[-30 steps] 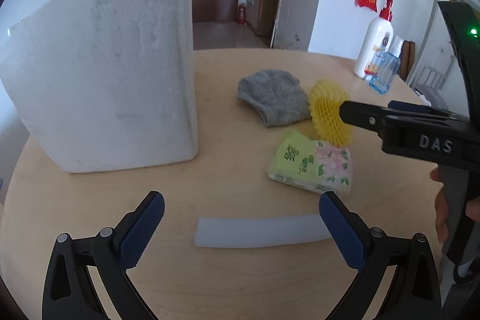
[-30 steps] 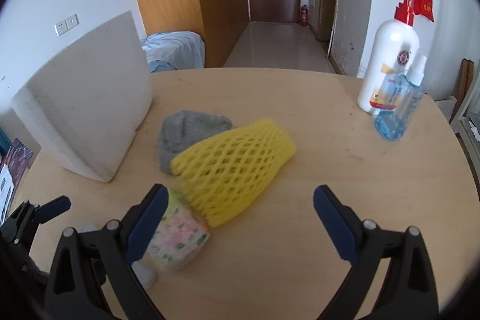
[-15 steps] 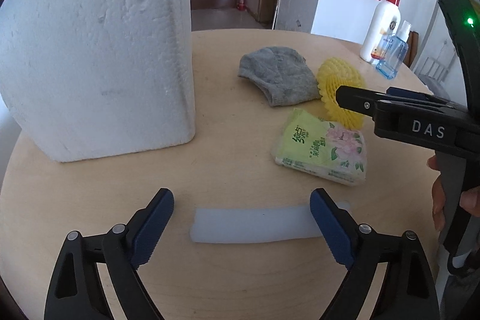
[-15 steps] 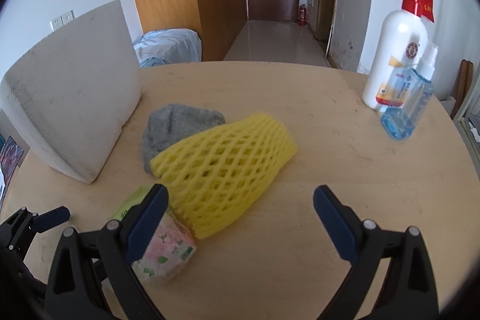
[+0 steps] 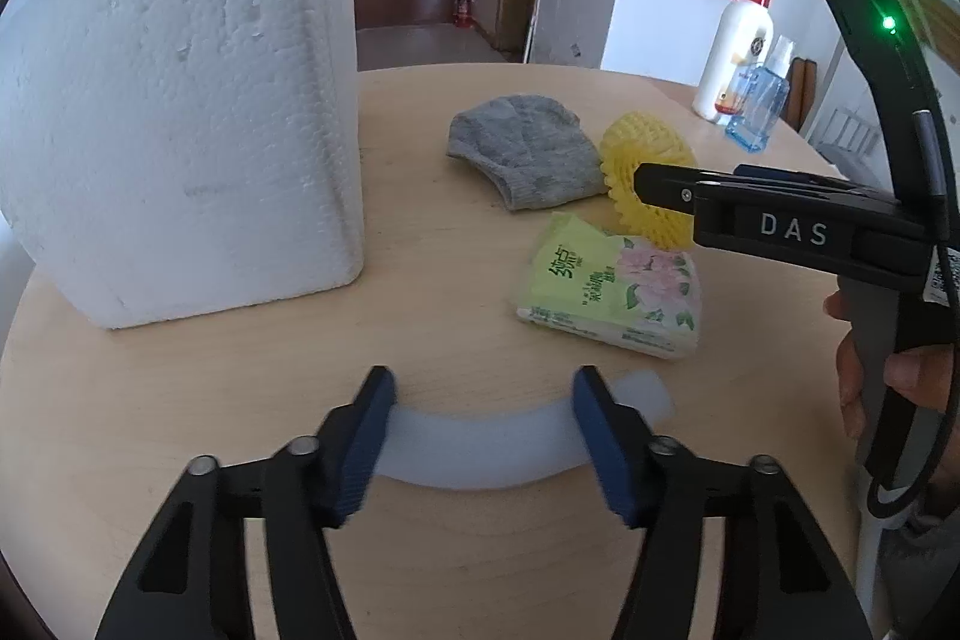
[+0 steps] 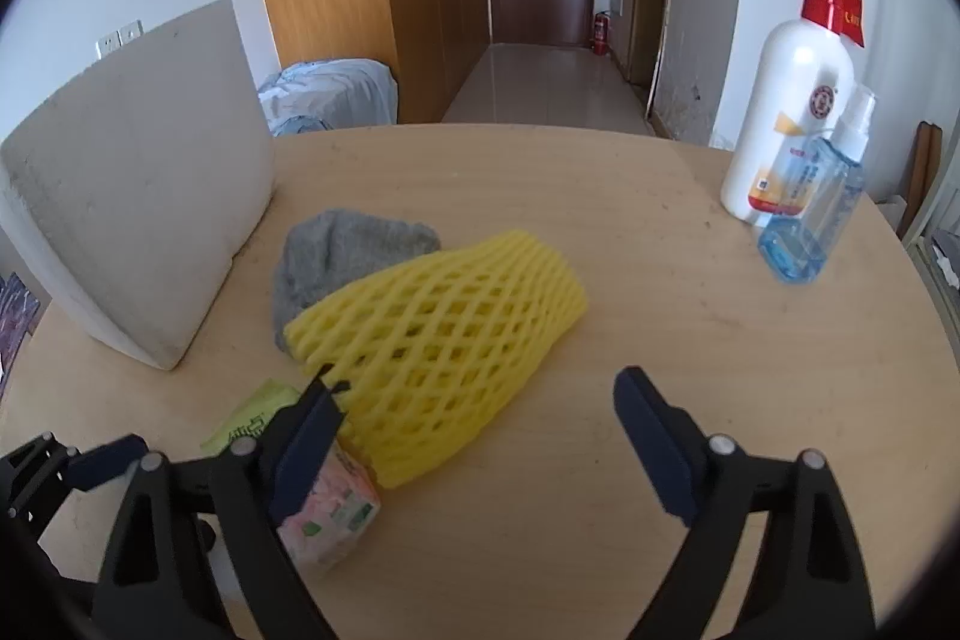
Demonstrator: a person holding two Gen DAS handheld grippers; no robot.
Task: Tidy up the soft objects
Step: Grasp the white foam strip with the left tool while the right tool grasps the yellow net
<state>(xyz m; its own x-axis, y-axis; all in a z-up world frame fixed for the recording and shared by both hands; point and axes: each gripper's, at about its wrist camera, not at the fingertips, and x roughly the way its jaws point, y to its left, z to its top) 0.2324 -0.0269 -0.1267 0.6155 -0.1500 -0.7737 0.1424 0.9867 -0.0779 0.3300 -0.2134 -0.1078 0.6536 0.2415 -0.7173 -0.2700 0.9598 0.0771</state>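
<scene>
A white foam strip point(image 5: 480, 445) lies flat on the round wooden table point(image 5: 420, 250). My left gripper point(image 5: 483, 436) is open, low over the strip, with its blue pads at either side of the strip's middle. A yellow foam net sleeve point(image 6: 444, 328) lies mid-table, also in the left wrist view point(image 5: 648, 178). A grey knit cloth point(image 6: 342, 256) lies behind it. A green flowered tissue pack point(image 5: 606, 286) lies near the sleeve's near end. My right gripper point(image 6: 480, 430) is open just in front of the sleeve, its left finger over the tissue pack point(image 6: 324, 514).
A big white styrofoam box point(image 5: 180, 130) stands at the table's left; it also shows in the right wrist view point(image 6: 138, 214). A white pump bottle point(image 6: 786, 124) and a clear blue spray bottle point(image 6: 810, 214) stand at the far right edge.
My left gripper has moved forward and down onto the foam strip, and its jaws have narrowed around it. My right gripper has moved closer to the yellow sleeve.
</scene>
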